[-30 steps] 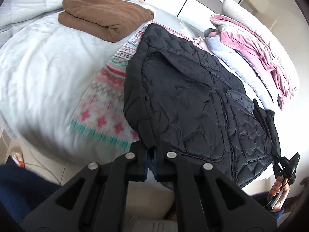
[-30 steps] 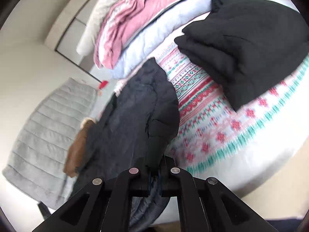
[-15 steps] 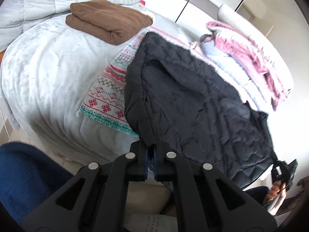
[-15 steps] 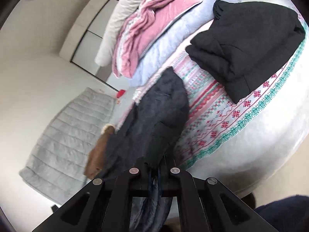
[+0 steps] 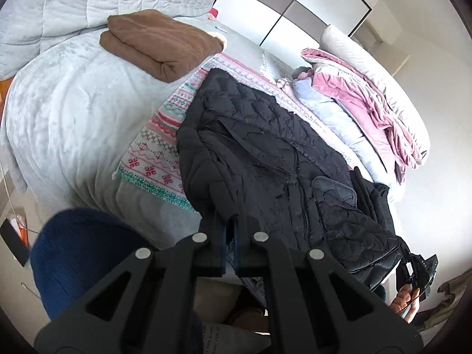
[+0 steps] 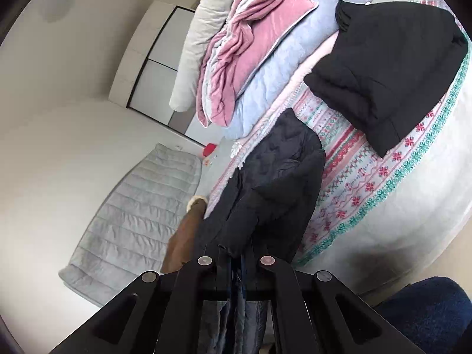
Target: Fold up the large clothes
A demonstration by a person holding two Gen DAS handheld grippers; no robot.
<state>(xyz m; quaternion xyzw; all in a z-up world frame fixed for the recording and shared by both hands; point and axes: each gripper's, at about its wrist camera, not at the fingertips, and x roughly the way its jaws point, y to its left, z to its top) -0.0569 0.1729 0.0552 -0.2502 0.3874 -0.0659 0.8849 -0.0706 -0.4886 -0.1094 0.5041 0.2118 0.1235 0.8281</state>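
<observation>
A black quilted jacket (image 5: 280, 159) lies stretched across the patterned blanket (image 5: 153, 153) on the bed, its near edge lifted off the bed's side. My left gripper (image 5: 230, 224) is shut on the jacket's left end. My right gripper (image 6: 239, 256) is shut on the jacket's other end (image 6: 274, 188), which hangs toward me. The right gripper also shows at the far right of the left wrist view (image 5: 416, 268), held by a hand.
A folded brown garment (image 5: 159, 44) lies at the bed's far left. A folded black garment (image 6: 386, 67) lies on the blanket. Pink and pale blue bedding (image 5: 362, 109) is piled by the pillow. A grey quilt (image 6: 138, 218) leans by the wall. A dark blue sleeve (image 5: 88, 253) is near.
Both grippers have pulled back from the bed with the jacket, drawing it toward the bed's edge. More of the bed and blanket now shows.
</observation>
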